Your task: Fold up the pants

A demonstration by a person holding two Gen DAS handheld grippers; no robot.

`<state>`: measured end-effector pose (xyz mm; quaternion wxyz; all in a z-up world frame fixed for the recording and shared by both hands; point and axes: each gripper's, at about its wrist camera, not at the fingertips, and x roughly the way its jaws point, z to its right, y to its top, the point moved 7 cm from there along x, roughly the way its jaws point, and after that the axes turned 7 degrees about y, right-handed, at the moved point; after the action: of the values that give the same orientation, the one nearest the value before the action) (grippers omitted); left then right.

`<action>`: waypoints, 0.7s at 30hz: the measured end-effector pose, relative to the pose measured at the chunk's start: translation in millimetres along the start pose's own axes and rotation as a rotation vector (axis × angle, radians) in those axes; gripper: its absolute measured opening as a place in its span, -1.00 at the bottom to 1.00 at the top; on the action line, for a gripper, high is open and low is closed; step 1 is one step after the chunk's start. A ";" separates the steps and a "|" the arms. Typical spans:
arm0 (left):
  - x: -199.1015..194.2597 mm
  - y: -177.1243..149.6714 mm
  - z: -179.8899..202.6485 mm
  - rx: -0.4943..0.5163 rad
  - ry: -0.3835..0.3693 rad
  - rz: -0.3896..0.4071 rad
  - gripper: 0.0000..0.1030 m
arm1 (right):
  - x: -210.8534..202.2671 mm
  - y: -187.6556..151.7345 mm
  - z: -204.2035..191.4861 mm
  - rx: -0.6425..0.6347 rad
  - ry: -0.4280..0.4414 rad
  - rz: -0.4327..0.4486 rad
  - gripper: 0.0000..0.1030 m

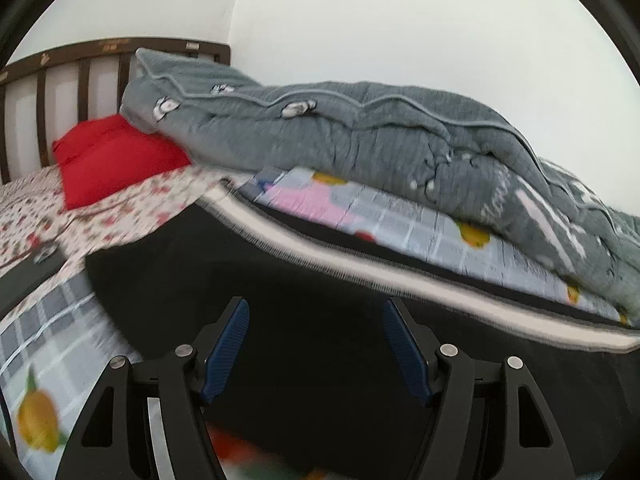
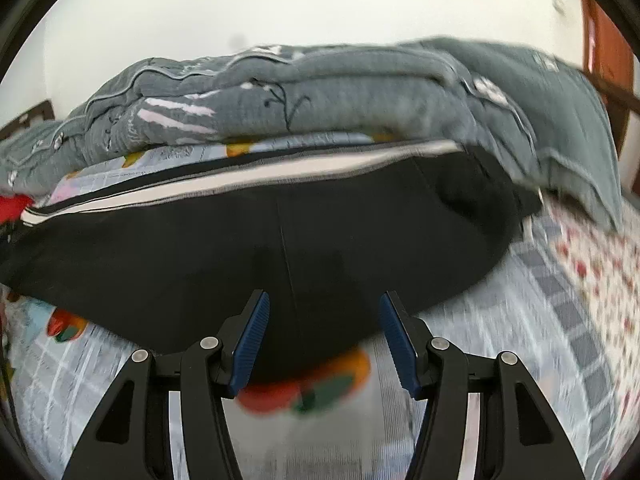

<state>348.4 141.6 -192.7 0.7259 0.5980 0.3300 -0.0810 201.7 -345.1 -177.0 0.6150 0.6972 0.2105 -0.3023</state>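
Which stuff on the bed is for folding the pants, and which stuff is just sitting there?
For the job:
- black pants with a white side stripe
- left gripper, jaws apart above the pants
- right gripper, jaws apart above the pants

Just lying about:
- grey quilt, heaped behind the pants
- red pillow by the headboard
- fruit-print sheet under it all

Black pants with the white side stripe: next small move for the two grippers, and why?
Probably bring both down onto the near edge of the black pants with the white side stripe and close. The left gripper and right gripper both stand open with only cloth below them, nothing pinched yet, and the pants lie unfolded on the checked bedsheet.
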 end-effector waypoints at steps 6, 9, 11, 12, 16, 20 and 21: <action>-35.7 -45.3 -25.5 0.067 0.013 -0.100 0.32 | -14.1 -28.3 10.1 0.068 0.029 -0.038 0.10; -47.5 -68.9 -36.5 0.068 0.002 -0.162 0.31 | -21.1 -37.1 12.2 0.074 0.034 -0.043 0.10; -52.1 -83.3 -39.8 0.072 0.000 -0.197 0.31 | -24.8 -40.3 14.0 0.076 0.041 -0.044 0.10; -54.3 -89.9 -39.0 0.086 -0.005 -0.209 0.31 | -26.0 -41.2 15.2 0.079 0.043 -0.044 0.10; -63.8 -102.5 -30.2 0.154 -0.017 -0.226 0.32 | -26.7 -42.3 20.8 0.089 0.051 -0.051 0.10; -67.5 -104.0 -22.6 0.139 -0.063 -0.250 0.31 | -21.7 -41.3 27.8 0.099 0.050 -0.063 0.11; -67.1 -103.2 -22.2 0.121 -0.066 -0.252 0.31 | -19.7 -41.0 29.3 0.103 0.054 -0.068 0.11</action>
<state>235.5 115.4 -239.6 0.6831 0.5914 0.3730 -0.2108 155.3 -366.1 -195.3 0.5617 0.7282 0.2347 -0.3147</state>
